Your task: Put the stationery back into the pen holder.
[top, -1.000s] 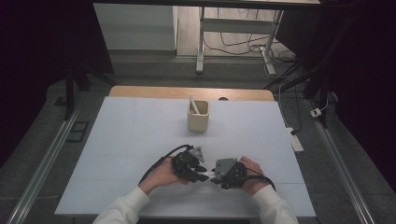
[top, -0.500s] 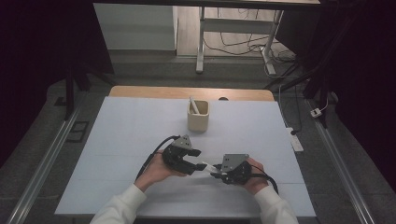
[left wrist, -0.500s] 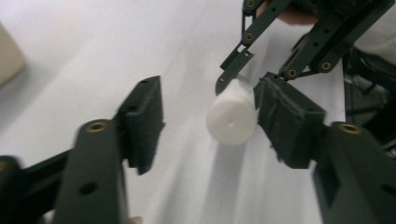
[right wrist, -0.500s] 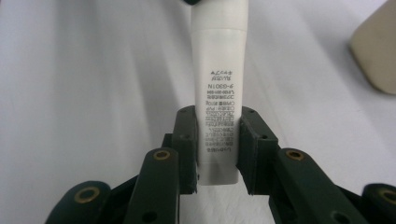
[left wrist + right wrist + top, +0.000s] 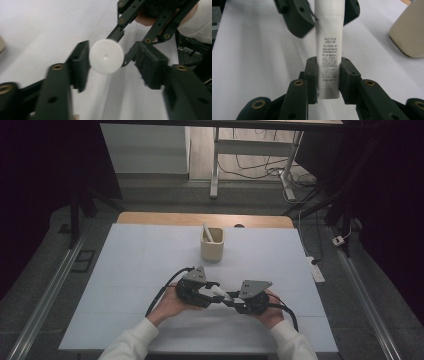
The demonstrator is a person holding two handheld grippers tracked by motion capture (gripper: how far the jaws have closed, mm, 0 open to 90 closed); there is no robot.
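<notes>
Closest to the person, the right claw point(image 5: 328, 83) is clamped on the printed tail end of a small white tube point(image 5: 328, 53), its pads pressing both flat sides, and holds it level just above the counter point(image 5: 125, 270), well short of the beige cup point(image 5: 212, 244). The tube looks light and a little squashy along its body, so I'd judge a hard squeeze there would dent it or push the contents out; the stiff places are the crimped tail and the round cap. That cap point(image 5: 106, 56) is where the left claw point(image 5: 111, 66) sits: its jaws have just been closing, the cap stands between the pads, and one pad seems to brush its rim while the other stands off, so it isn't pinched yet. The cap is smooth plastic and round, likely to slip unless taken squarely across its width. Both claws meet nose to nose nearer the person than the cup, with bare counter to either side and the near edge not far behind the wrists. Farther off, the cup stands upright with a pale stick point(image 5: 207, 233) leaning in it, well apart from the tube, so there is free room between.
</notes>
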